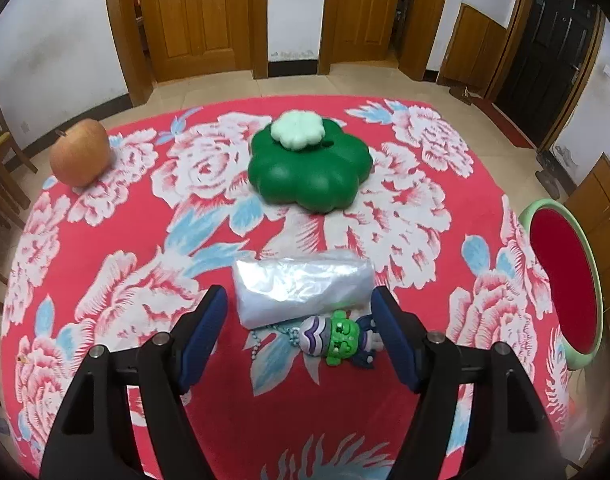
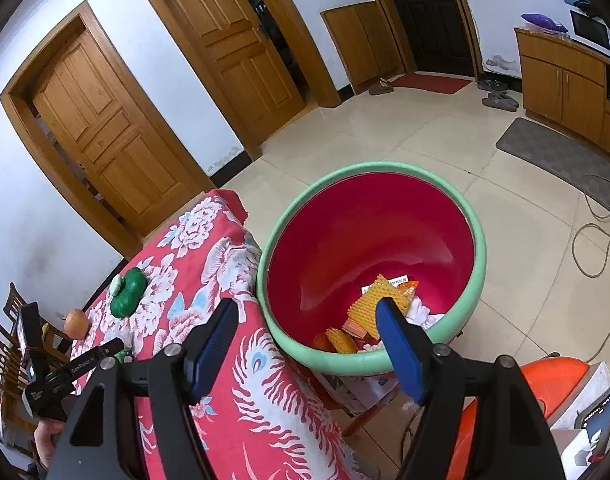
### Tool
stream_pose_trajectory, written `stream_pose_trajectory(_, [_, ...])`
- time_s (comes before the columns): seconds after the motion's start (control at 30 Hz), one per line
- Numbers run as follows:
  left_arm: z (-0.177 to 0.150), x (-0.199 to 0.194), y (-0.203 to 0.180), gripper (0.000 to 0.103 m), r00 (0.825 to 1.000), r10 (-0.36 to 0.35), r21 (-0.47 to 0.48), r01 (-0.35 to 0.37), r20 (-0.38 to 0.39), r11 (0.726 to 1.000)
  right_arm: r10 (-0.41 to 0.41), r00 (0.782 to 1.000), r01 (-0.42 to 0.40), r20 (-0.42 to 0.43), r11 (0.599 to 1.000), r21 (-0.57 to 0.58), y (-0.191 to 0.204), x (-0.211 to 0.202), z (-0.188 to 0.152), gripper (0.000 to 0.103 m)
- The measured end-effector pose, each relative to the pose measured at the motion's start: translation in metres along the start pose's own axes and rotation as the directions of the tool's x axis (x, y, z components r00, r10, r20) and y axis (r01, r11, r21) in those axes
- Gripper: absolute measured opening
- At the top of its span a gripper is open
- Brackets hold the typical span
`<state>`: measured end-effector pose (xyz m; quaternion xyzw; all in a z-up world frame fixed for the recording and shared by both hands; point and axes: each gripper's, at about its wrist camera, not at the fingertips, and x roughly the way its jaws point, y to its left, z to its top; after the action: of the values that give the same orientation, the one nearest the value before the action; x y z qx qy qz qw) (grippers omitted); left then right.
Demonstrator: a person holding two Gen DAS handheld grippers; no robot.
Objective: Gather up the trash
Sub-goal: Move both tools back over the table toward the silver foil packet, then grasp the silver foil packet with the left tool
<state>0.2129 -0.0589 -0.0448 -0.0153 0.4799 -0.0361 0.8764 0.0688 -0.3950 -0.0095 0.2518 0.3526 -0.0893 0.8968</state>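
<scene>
Trash bin (image 2: 379, 362): red inside, green rim; stands on the floor just beside the counter's edge. Right view looks down into it: orange and yellow wrappers (image 2: 375, 306) and white crumpled paper at the bottom. Left view shows only part of its rim and red wall (image 1: 561, 280) at far right.
Counter (image 1: 105, 248): red cloth with pink-white flowers. Left view shows the whole top; right view only its corner and side (image 2: 265, 400).
Green clover box (image 1: 309, 168): pale green top, mid-counter; small and distant in right view (image 2: 129, 292).
Apple (image 1: 81, 152): far left corner of counter.
Plastic bag (image 1: 303, 288): clear, crumpled, on the counter just ahead of the left tool; seen in left view only.
Toy keychain (image 1: 341, 340): green-faced figure with bead chain, touching the bag's near edge, between the left tool's fingers.
Left tool (image 1: 301, 320): jaws wide apart, holding nothing, above the counter.
Right tool (image 2: 305, 328): jaws wide apart, holding nothing, above the bin's near rim.
</scene>
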Motion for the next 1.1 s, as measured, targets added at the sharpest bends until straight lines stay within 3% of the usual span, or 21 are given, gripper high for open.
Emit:
stream_pose_trajectory(0.57, [0.010,0.012,0.008,0.074,0.997,-0.073,-0.098,0.076,0.037,0.992,-0.007,1.000,0.006,-0.024,1.000,-0.006,0.000,0.009,-0.004,0.074])
stream_pose_trajectory(1.1, [0.012,0.008,0.004,0.071,0.995,-0.069,-0.076,0.075,0.071,0.994,-0.007,1.000,0.007,-0.027,1.000,-0.009,-0.003,0.008,-0.004,0.074])
